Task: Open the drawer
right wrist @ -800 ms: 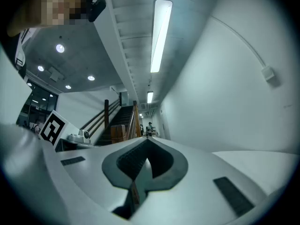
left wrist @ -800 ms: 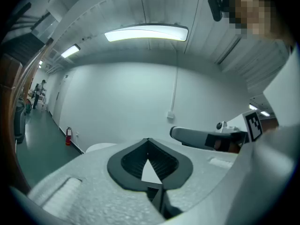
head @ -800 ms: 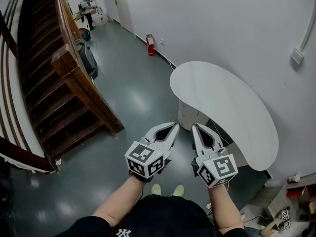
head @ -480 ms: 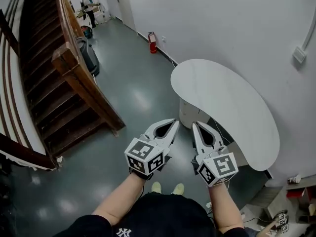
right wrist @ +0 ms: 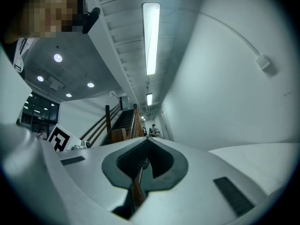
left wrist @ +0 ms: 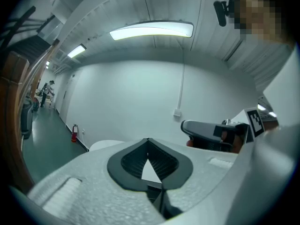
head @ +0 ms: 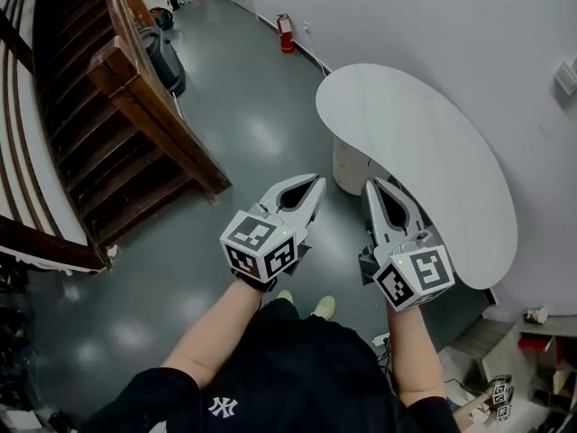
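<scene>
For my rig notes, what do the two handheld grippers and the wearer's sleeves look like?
The left gripper and right gripper match: pale grey pointed fingers lined with ribbed black pads, each backed by a white cube bearing black square markers. The person wears a black short-sleeved shirt with a small white emblem.

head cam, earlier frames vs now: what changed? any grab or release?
Both tools went forward. The left tool and right tool now sit higher in the head view, closer to the white table. The view shifted too, and the fire extinguisher is nearer the top edge. Nothing was taken or let go. Unchanged: both tools shut, empty, side by side.
</scene>
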A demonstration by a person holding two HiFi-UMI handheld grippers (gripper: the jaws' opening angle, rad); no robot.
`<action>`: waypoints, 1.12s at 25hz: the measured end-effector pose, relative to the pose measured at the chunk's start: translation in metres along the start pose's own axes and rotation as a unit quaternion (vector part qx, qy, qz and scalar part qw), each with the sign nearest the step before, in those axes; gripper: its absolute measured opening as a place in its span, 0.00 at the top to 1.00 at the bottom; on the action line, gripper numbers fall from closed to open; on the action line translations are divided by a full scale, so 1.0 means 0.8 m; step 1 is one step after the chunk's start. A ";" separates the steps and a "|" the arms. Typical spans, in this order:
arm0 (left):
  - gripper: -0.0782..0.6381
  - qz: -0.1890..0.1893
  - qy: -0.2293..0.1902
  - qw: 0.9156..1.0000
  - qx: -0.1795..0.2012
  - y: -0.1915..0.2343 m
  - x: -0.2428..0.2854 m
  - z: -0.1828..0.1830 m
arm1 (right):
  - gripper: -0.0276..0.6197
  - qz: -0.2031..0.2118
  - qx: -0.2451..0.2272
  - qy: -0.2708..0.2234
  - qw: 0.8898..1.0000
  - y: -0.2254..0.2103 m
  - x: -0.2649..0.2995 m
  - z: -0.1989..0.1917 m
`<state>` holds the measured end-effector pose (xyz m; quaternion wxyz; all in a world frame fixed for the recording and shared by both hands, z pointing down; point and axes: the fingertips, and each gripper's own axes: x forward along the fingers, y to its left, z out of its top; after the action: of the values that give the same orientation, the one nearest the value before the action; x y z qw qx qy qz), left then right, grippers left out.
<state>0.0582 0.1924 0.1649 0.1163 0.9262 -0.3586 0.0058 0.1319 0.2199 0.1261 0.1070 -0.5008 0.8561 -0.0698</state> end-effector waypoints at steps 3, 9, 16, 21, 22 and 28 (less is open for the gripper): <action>0.88 0.009 0.007 1.000 -0.003 0.003 0.004 -0.011 | 0.93 0.001 0.016 0.007 1.000 -0.014 0.001 -0.010; 0.88 0.015 0.015 1.000 -0.007 0.025 0.020 -0.026 | 0.93 -0.006 0.030 0.014 0.999 -0.035 0.021 -0.026; 0.88 0.006 0.024 1.000 -0.014 0.072 0.057 -0.047 | 0.93 -0.016 0.028 0.030 0.999 -0.058 0.069 -0.050; 0.88 -0.002 0.034 0.999 -0.013 0.129 0.098 -0.063 | 0.93 -0.035 0.024 0.046 0.998 -0.086 0.127 -0.073; 0.88 -0.005 0.036 0.999 -0.011 0.143 0.107 -0.066 | 0.93 -0.038 0.023 0.048 0.998 -0.091 0.141 -0.079; 0.88 -0.032 0.054 0.998 -0.004 0.212 0.159 -0.096 | 0.93 -0.062 0.018 0.064 0.996 -0.123 0.211 -0.118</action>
<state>0.0455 0.0033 0.2873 0.1393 0.9349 -0.3224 0.0509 0.1109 0.0256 0.2206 0.0560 -0.5451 0.8273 -0.1234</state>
